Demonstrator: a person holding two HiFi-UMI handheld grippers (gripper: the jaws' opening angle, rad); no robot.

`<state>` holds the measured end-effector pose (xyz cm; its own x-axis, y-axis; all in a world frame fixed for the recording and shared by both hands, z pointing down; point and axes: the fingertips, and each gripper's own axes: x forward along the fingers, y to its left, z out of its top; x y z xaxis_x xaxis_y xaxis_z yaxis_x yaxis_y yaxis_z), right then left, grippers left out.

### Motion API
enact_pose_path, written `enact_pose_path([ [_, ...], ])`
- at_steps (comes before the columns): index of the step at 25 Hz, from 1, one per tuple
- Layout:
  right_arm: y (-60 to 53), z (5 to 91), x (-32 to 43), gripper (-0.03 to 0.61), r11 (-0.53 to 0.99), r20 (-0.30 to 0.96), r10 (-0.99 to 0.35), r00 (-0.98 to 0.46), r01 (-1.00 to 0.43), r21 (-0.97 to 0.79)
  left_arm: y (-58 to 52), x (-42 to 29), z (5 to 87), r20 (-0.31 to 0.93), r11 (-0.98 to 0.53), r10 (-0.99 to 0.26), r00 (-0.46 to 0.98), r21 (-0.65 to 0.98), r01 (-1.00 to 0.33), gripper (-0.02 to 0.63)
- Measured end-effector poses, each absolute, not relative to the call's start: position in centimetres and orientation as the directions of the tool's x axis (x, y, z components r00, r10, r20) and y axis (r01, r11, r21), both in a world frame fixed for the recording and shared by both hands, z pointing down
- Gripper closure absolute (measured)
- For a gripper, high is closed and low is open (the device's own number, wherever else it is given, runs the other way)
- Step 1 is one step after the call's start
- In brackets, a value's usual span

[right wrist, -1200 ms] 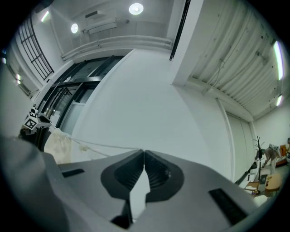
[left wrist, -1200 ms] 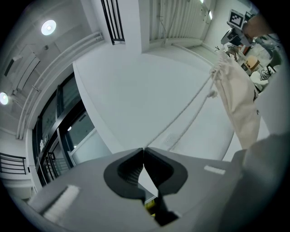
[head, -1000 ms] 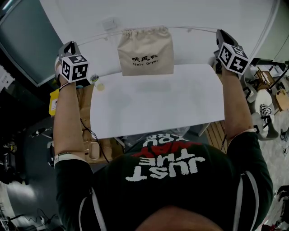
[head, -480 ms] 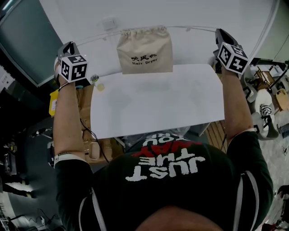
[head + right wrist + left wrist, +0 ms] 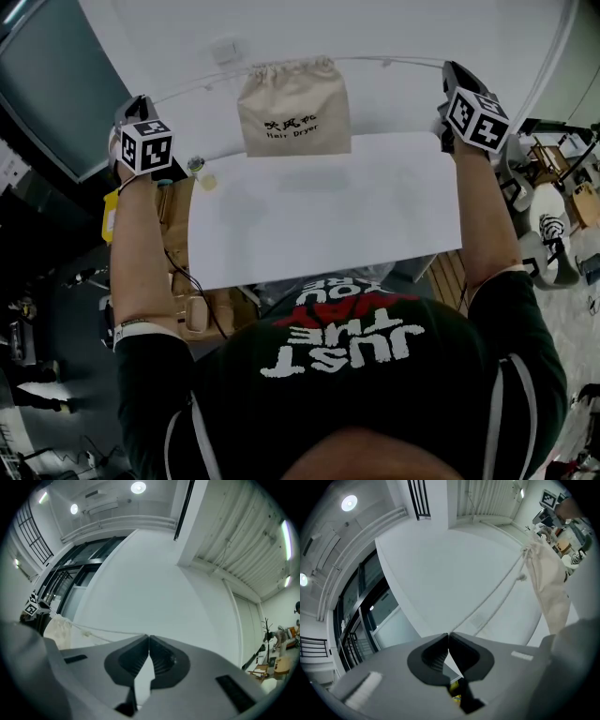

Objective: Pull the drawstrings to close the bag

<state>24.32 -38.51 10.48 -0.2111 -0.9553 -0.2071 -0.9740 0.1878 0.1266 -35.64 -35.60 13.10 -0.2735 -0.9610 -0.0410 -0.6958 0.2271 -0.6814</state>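
Two tongs: left tongs (image 5: 448, 635), right tongs (image 5: 148, 637). One cloth bag (image 5: 292, 108) between them. Two cords, left cord (image 5: 202, 83) at the left tongs, right cord (image 5: 394, 62) at the right tongs. One white sheet (image 5: 328, 216) nearer than both

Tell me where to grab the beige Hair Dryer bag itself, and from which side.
I'd take the bag by its gathered neck, just under the taut drawstrings: the cloth there is bunched into a narrow ridge jaws can span, while the body below is wide and limp. Come at the printed face, jaws across the ridge.
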Motion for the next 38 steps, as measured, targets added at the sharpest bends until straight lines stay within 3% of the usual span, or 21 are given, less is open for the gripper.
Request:
enact_pose_path([
  [38,-40.5,10.6,25.7,0.568,0.17,-0.164,-0.968,-0.189,-0.978,0.119,-38.4,-36.9,16.0,0.017,0.168,-0.965,-0.261,-0.724,-0.669,0.6],
])
